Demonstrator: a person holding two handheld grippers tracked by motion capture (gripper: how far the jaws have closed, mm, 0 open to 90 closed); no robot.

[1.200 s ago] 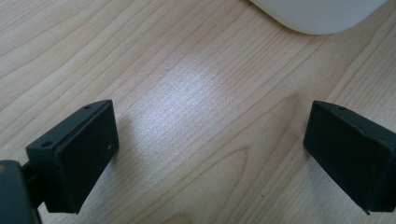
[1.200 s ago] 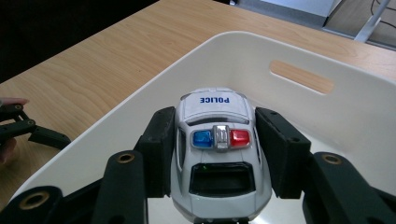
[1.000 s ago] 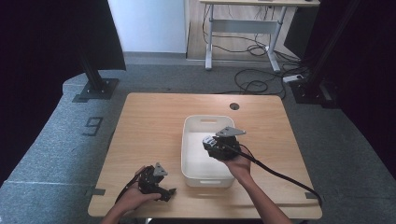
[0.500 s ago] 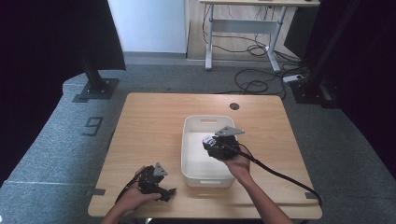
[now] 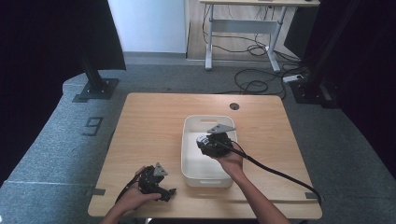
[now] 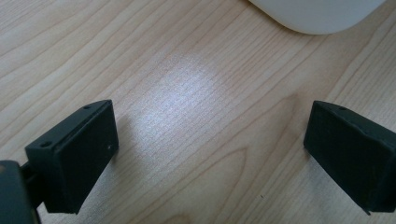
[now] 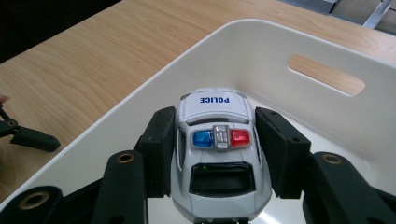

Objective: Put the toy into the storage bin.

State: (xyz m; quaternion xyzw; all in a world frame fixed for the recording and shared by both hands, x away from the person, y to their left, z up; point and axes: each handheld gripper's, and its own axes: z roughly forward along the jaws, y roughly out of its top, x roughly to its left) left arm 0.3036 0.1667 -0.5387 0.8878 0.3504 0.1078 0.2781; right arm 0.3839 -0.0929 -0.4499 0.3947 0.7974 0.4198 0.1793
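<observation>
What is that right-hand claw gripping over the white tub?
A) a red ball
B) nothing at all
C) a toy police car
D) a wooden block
C: in the right gripper view the right gripper has its two black jaws pressed against the sides of a white toy police car with POLICE lettering and a blue and red light bar, held above the inside of the white tub.

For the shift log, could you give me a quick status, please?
Right gripper shut on toy police car, over white bin. Left gripper open, empty, over bare table. Nothing in the way.
</observation>
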